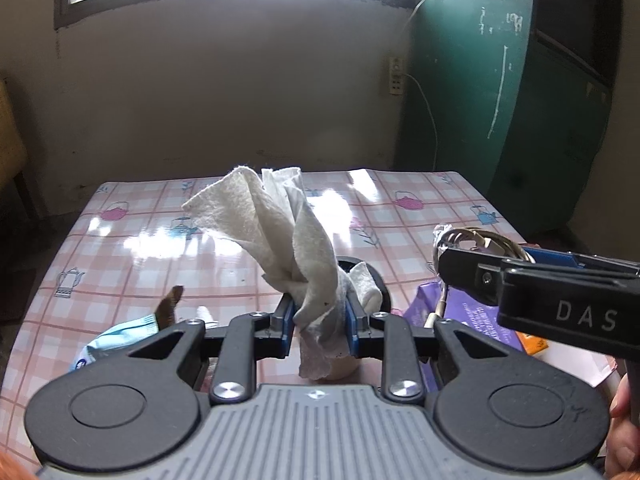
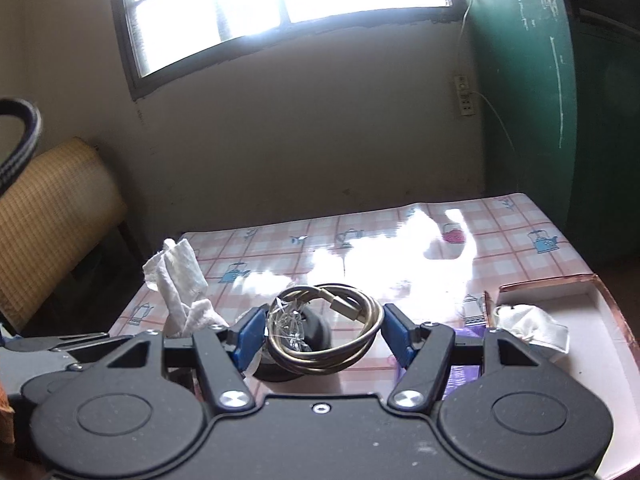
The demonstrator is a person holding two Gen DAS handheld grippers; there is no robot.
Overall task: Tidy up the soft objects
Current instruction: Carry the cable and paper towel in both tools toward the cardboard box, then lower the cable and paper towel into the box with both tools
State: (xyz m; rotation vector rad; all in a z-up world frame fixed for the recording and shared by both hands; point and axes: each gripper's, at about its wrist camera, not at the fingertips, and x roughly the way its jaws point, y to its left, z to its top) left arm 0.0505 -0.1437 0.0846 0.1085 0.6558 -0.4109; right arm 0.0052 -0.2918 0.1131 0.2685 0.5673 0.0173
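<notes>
My left gripper (image 1: 320, 320) is shut on a crumpled white cloth (image 1: 288, 232) and holds it upright above the table; the cloth also shows at the left of the right wrist view (image 2: 180, 280). My right gripper (image 2: 324, 332) is shut on a coiled beige cable (image 2: 332, 332), with a bit of clear wrap in the coil. In the left wrist view the right gripper (image 1: 472, 256) comes in from the right with the cable (image 1: 480, 240). Both hang over a black round object (image 2: 296, 340).
The table has a pink checked oilcloth (image 1: 140, 248). A light blue packet (image 1: 116, 340) and a brown piece (image 1: 170, 306) lie at its left. A purple packet (image 1: 464, 312) lies right. An open white box (image 2: 592, 344) holds a white cloth (image 2: 536, 324).
</notes>
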